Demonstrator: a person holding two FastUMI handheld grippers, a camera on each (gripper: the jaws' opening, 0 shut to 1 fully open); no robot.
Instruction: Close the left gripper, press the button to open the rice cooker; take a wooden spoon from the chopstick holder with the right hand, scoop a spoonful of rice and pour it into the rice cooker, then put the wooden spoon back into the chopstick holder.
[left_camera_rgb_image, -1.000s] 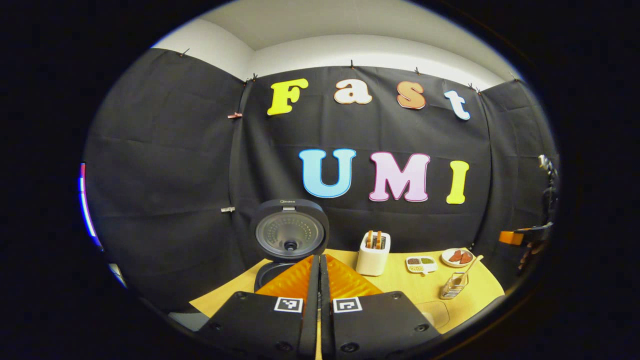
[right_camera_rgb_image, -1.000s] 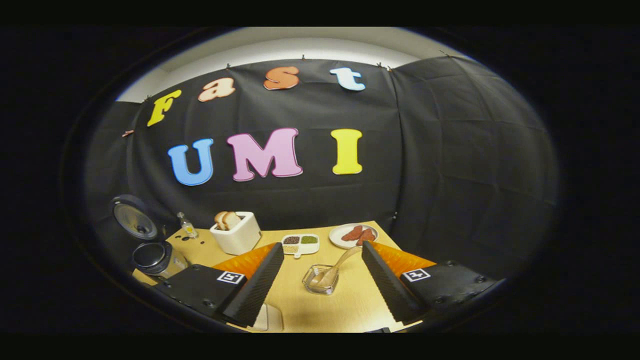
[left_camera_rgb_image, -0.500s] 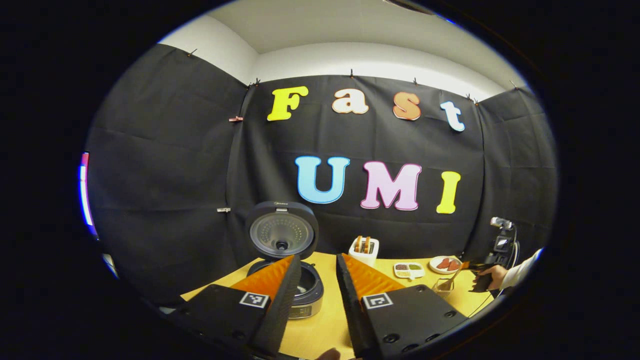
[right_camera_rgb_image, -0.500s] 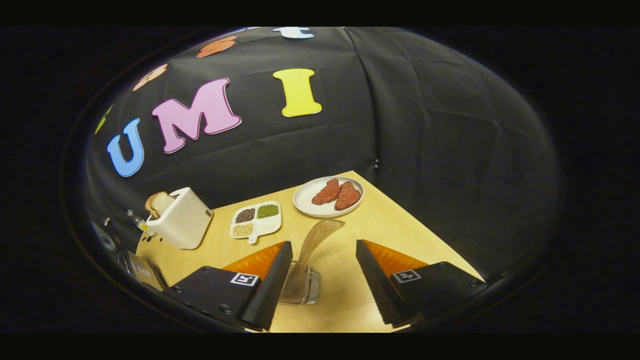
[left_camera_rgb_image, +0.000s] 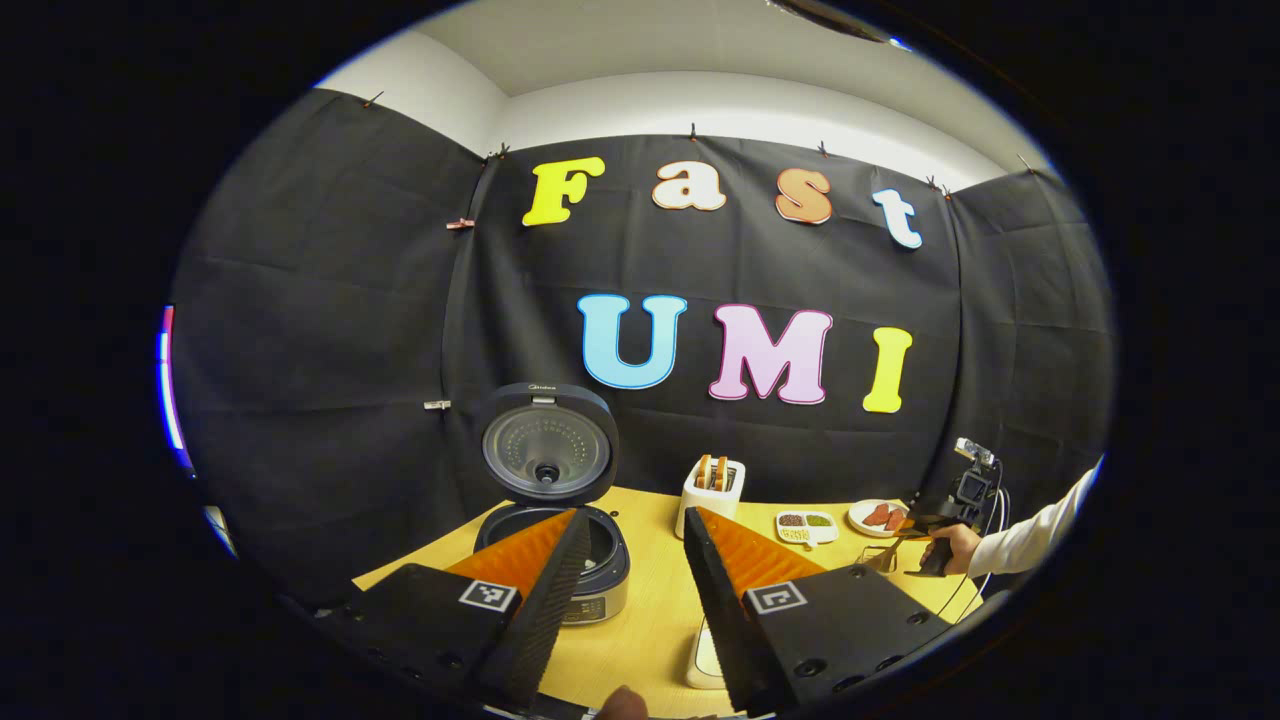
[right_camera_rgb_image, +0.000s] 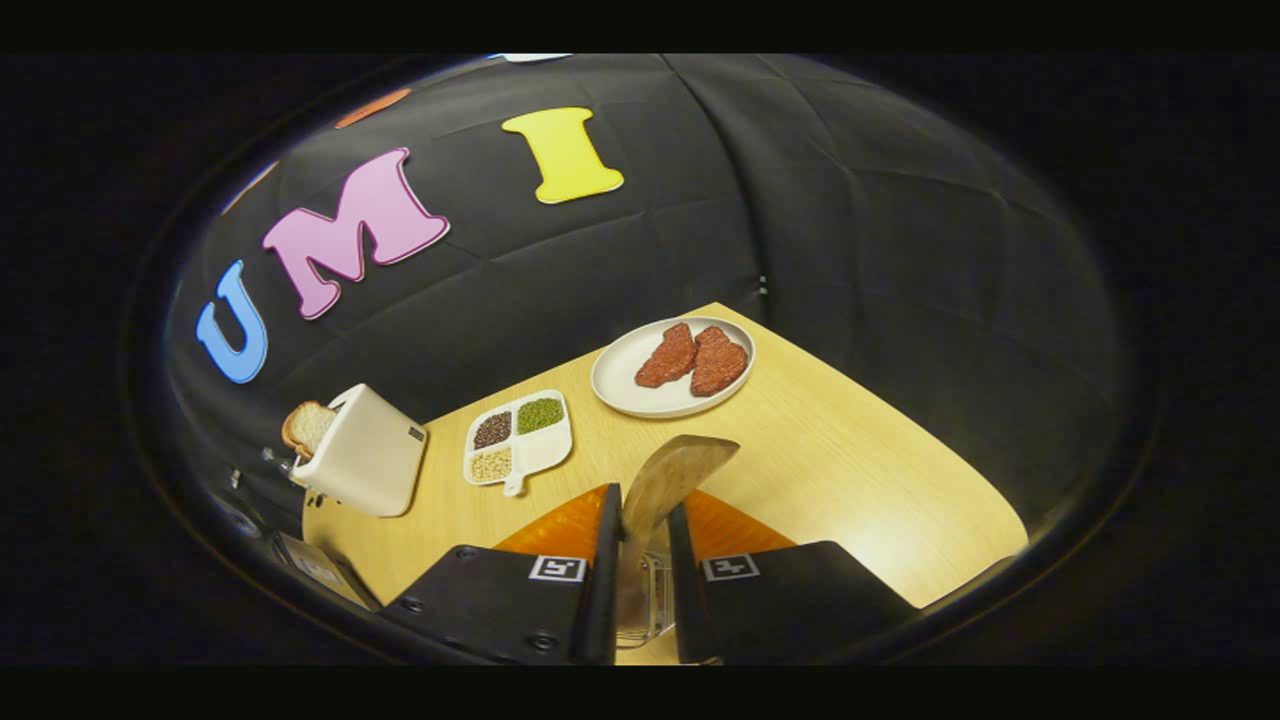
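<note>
Wooden spoon, pale, with a flat, broad end, stands in the clear chopstick holder near the worktop's near edge in the right gripper view; its long axis runs up out of the holder and tilts toward the far right, the broad end uppermost and pointing toward the white plate of two red meat pieces. Right gripper: jaws drawn narrow with the spoon's handle between them, both fingers apparently pressing on it just above the holder's rim. Open worktop lies to the right of the spoon and ahead of it as far as the plate; the right and far edges of the light wood worktop are close to the black cloth wall. White divided dish of grains sits left of the plate, white toaster with bread farther left. In the left gripper view, left gripper: jaws spread wide, holding nothing, above the worktop. Black-and-silver rice cooker sits at the worktop's left end, round lid upright and open, pot exposed. Bare worktop separates cooker from toaster. A hand with a white sleeve holds the other gripper at the far right.
</note>
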